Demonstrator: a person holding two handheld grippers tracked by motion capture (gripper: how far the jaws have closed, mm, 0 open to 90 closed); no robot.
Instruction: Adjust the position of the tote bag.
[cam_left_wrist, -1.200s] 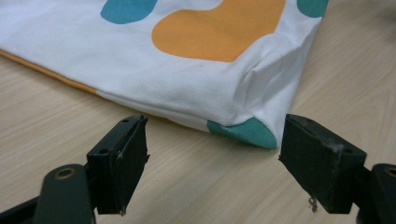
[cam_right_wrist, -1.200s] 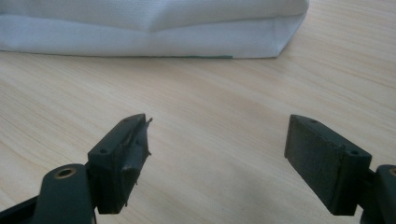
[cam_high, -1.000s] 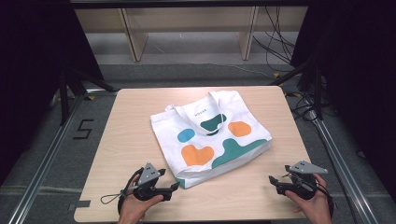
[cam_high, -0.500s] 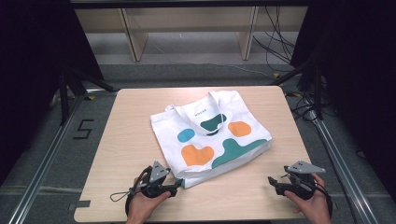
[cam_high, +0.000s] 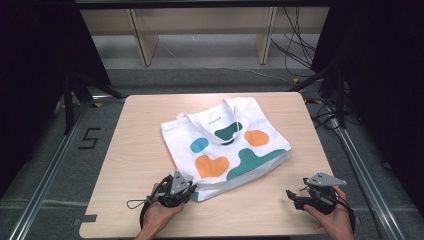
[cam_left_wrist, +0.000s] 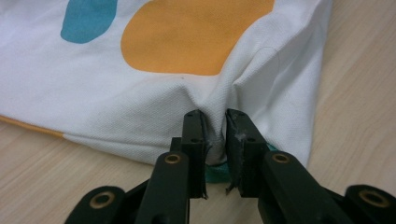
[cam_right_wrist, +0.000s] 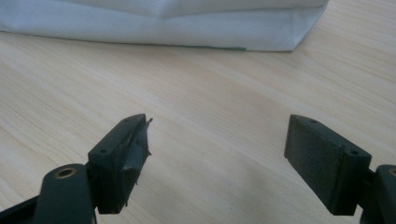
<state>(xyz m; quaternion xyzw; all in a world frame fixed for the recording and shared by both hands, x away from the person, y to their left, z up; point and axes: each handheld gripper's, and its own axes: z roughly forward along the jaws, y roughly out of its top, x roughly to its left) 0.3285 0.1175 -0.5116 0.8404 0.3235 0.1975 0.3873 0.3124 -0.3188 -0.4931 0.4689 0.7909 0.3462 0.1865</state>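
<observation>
Fingers (cam_left_wrist: 194, 133) of the left gripper (cam_left_wrist: 214, 122) pinch a fold of white cloth at the near corner of the bag (cam_left_wrist: 154, 79), the fabric puckered up between the two pads; they have just been closing, and the cloth is now caught between them. In the high view the left gripper (cam_high: 186, 189) sits at the bag's (cam_high: 225, 145) near-left corner, by the orange patch. The bag lies flat in the middle of the tabletop (cam_high: 135, 145), handles toward the far side. The right gripper (cam_right_wrist: 217, 140) hangs near the tabletop's near-right edge with its fingers (cam_right_wrist: 122, 154) wide apart and nothing between them; the bag's near edge (cam_right_wrist: 187, 25) lies well apart from it, farther off.

To do this grasp well, I judge the pinch should take both layers of cloth rather than just the top skin, and any lift should be slow, so the fold does not slip from the pads. The right gripper would probably help by taking the other near corner before anything is pulled.

Compared with a second ago, the left hand has moved right and toward the bag, from beside it to touching the corner. The right hand has kept its place, and the bag lies as before.
</observation>
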